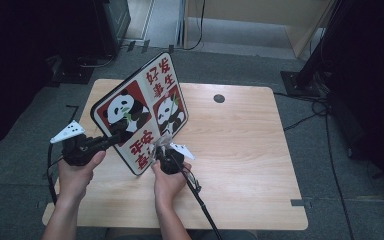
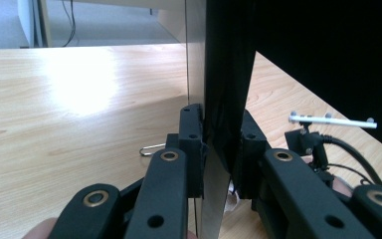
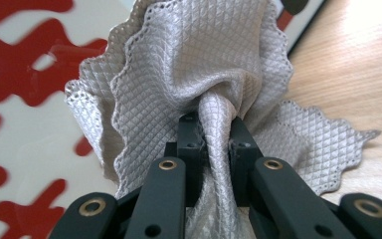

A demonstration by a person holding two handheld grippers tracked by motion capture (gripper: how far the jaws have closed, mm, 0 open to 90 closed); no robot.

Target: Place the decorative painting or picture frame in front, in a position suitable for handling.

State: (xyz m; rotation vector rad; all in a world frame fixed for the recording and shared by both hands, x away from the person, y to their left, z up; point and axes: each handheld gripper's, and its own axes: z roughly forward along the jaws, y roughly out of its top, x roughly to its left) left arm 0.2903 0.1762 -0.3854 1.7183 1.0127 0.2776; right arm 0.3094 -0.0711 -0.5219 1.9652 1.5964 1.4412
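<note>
While left claw (image 2: 221,144) pinches the panda board's (image 1: 140,112) edge, right claw (image 3: 214,132) pinches cloth (image 3: 199,64), bare table (image 1: 240,145) beyond.

Panda board (image 1: 140,112) hides the table (image 1: 240,150) behind it; grey cloth (image 3: 199,74) masks the board's lower lettering, its bunched middle pinched from sight between jaws.

We see a board (image 1: 140,112) with a black rim and a cream face, printed with black-and-white pandas on red squares and red characters. The cloth (image 3: 204,69) is pale grey with a fine diamond weave and scalloped edges. Each tool (image 3: 213,132) is black with brass rivets. The tabletop (image 1: 240,145) is light wood grain.
</note>
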